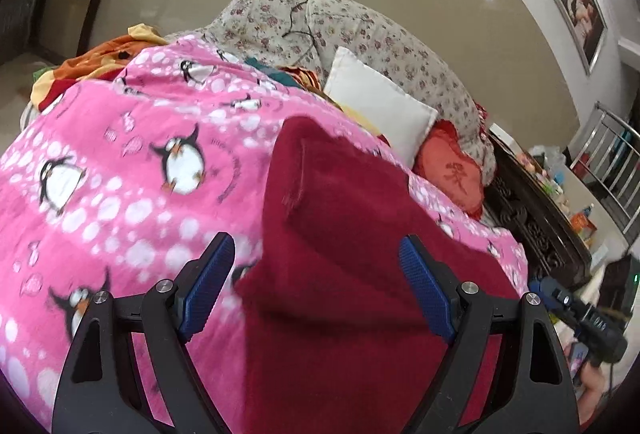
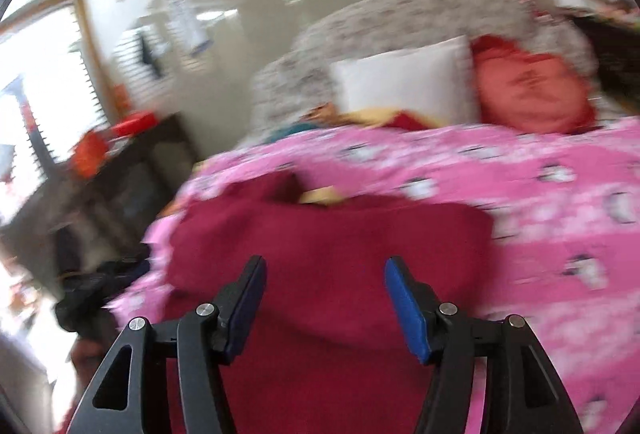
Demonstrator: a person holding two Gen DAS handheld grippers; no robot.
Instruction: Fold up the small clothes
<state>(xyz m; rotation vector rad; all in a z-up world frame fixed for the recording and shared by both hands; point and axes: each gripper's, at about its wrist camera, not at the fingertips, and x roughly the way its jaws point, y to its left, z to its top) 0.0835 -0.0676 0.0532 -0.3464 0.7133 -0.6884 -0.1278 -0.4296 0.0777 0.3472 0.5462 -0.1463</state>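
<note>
A dark red fuzzy garment (image 1: 340, 234) lies on the pink penguin-print bedspread (image 1: 120, 162). In the left wrist view my left gripper (image 1: 316, 258) is open above the garment's near left part, its blue pads wide apart, holding nothing. In the right wrist view the same red garment (image 2: 332, 234) lies bunched on the pink bedspread (image 2: 540, 218). My right gripper (image 2: 324, 274) is open just above the garment's near part and empty. The right wrist view is motion-blurred.
A white pillow (image 1: 380, 106), a red cushion (image 1: 452, 174) and a floral quilt (image 1: 360, 30) lie at the head of the bed. An orange cloth (image 1: 100, 62) sits far left. A dark carved cabinet (image 1: 536, 218) stands right of the bed. A dark side table (image 2: 132, 162) stands left.
</note>
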